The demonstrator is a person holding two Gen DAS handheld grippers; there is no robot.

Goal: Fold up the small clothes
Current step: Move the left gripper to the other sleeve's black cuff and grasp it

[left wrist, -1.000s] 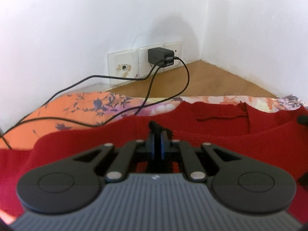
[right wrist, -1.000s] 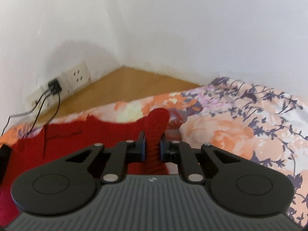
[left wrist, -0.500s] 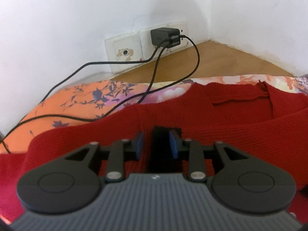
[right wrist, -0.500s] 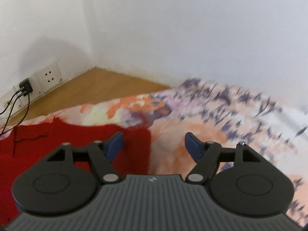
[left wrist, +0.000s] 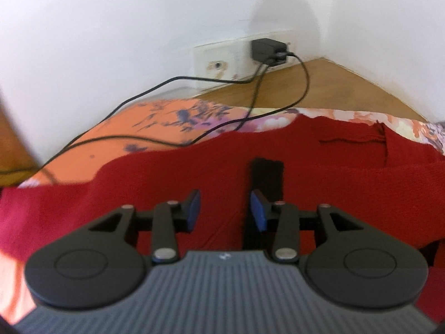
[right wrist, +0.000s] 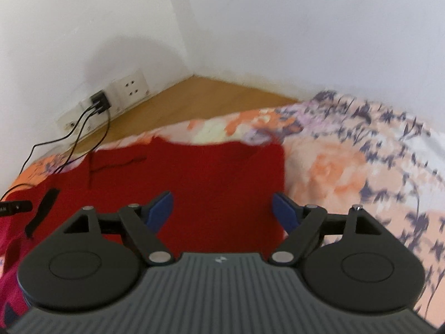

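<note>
A red knit garment [left wrist: 319, 183] lies spread flat on the flowered bedsheet [left wrist: 155, 122]. A short black strip [left wrist: 267, 175] rests on the knit. My left gripper [left wrist: 224, 204] hovers just above the cloth, its jaws opening, with the blue pads [left wrist: 194, 208] apart and pressing on nothing. In the right wrist view the garment [right wrist: 211, 172] ends in a straight right edge. My right gripper [right wrist: 222, 204] stands over that edge with its jaws opening wide and nothing held between them. The black strip [right wrist: 41, 211] shows at far left.
A black charger [left wrist: 267, 50] sits in a wall socket plate [left wrist: 217, 58], and its two cables [left wrist: 167, 142] trail over the sheet to the garment's far edge. Wooden floor [right wrist: 211, 97] fills the room corner. The sheet [right wrist: 361, 167] runs on to the right.
Both grippers were shut on folds of the red garment and have let go and opened. The cloth now lies flat, and both views have pulled back a little.
</note>
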